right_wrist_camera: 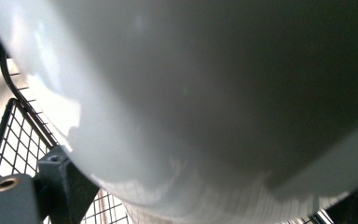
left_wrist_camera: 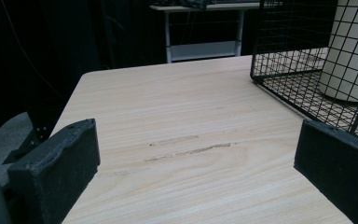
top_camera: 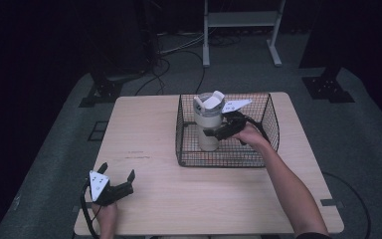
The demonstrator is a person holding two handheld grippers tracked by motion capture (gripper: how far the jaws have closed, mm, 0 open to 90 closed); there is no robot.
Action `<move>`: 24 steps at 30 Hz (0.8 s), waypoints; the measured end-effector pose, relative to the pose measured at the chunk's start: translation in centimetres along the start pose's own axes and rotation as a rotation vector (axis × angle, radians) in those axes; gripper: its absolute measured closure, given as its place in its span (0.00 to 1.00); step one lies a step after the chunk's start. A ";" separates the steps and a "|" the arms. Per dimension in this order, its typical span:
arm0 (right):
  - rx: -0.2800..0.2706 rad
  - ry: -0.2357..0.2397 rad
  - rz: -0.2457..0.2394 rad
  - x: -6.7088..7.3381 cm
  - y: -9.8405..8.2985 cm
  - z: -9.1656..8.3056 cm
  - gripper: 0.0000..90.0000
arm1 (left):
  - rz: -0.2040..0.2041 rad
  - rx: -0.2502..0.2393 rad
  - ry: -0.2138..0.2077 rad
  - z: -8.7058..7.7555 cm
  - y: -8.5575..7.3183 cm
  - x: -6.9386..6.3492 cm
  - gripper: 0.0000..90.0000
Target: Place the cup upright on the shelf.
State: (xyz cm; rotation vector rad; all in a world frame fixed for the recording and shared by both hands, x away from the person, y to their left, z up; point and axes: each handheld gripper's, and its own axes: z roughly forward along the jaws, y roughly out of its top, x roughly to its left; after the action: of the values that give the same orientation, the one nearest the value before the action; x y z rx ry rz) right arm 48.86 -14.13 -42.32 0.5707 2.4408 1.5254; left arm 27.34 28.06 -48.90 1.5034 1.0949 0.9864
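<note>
Clamping my right gripper on the cream tumbler in the wire basket at frame centre; my left gripper, lower left, rests spread apart.

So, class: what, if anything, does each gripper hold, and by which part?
The right gripper clamps the tall cream lidded tumbler around its mid body, inside the black wire basket. The left gripper holds nothing.

Overhead view; gripper views share basket (close).
</note>
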 end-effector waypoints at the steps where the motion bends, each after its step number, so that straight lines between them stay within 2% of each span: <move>1: 0.002 -0.001 0.001 0.0 0.0 0.0 0.09 | 0.000 0.000 0.000 0.0 0.0 0.0 0.00; 17: 0.016 -0.014 0.017 0.4 -0.3 -1.0 0.09 | 0.004 0.004 0.002 0.0 0.0 0.0 0.00; 24: 0.047 -0.028 0.016 0.6 -0.1 -1.4 0.09 | 0.003 0.004 0.001 0.0 0.0 0.0 0.00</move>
State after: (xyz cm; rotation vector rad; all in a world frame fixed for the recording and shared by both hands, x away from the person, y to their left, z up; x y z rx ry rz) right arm 47.79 -15.08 -41.75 0.6174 2.4623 1.4598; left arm 27.34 28.05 -48.89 1.5082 1.0960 0.9883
